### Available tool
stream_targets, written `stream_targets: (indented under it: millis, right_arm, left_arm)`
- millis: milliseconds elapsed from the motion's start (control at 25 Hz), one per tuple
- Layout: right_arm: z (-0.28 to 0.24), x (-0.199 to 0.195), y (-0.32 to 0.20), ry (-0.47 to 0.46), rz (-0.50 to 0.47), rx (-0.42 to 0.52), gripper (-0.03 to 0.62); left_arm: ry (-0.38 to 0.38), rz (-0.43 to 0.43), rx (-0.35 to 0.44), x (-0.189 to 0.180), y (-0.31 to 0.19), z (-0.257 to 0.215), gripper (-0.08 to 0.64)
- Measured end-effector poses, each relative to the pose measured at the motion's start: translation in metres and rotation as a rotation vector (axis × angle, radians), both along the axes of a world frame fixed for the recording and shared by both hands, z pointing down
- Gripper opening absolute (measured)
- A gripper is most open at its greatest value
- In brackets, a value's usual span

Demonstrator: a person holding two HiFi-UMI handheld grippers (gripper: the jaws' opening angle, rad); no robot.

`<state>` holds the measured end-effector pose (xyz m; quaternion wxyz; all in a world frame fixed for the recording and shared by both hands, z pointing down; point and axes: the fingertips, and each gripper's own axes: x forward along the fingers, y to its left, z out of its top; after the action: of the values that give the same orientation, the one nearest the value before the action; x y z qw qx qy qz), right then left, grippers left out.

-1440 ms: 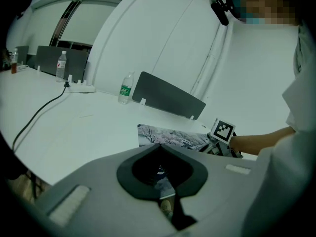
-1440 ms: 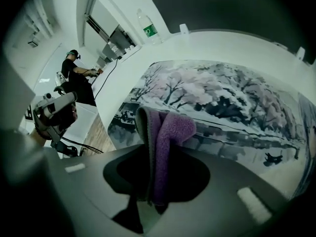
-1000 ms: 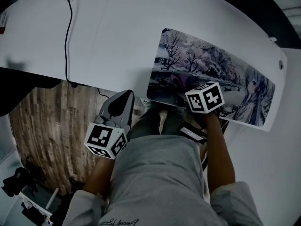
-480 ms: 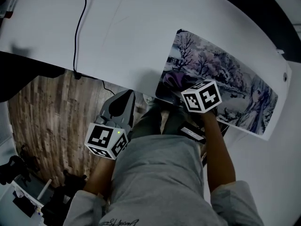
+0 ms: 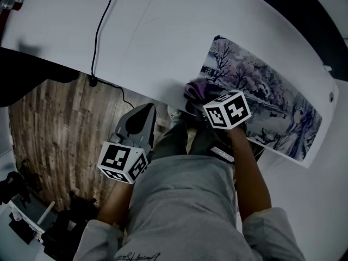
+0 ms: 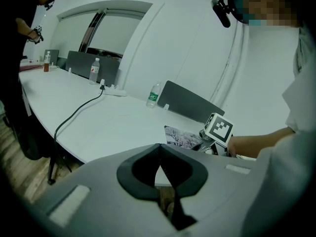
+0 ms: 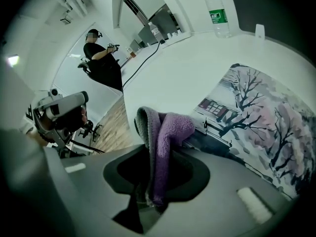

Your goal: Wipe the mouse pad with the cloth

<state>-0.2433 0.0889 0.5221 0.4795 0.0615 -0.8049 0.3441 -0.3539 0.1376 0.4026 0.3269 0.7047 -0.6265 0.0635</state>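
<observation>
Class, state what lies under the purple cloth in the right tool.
The cloth, pinched in the right tool, is over the near corner of the printed mouse pad on the white table. The pad's part directly beneath is covered.

Open table [image 5: 152, 31] left of the mouse pad [image 5: 261, 91], one thin cable [image 5: 98, 34] across it, bottle [image 7: 216, 9] at far edge.

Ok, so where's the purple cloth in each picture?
Head view: the cloth lies at the near left end of the mouse pad.
Left gripper view: I can't make it out; only the pad's corner shows.
Right gripper view: in the middle, pinched in the right hand-held gripper.
Shared landmark: the mouse pad with its snowy trees.
</observation>
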Motion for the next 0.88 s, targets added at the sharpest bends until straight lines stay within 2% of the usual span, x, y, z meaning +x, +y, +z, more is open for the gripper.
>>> stream_targets:
  millis: [200, 440, 640, 880]
  right_arm:
    - [-0.008, 0.002, -0.002, -0.061, 0.016, 0.024, 0.115]
    - [-0.035, 0.019, -0.016, -0.179, 0.044, 0.131, 0.117]
    - [-0.064, 0.064, -0.042, -0.256, 0.193, 0.171, 0.117]
    - [-0.093, 0.142, -0.064, -0.302, 0.337, 0.311, 0.117]
  left_arm:
    - [-0.010, 0.021, 0.002, 0.003, -0.003, -0.004, 0.017]
    - [-0.032, 0.087, 0.014, 0.025, -0.023, -0.014, 0.018]
    - [-0.032, 0.192, 0.041, 0.071, -0.052, -0.025, 0.018]
    - [-0.045, 0.329, 0.068, 0.142, -0.075, -0.031, 0.018]
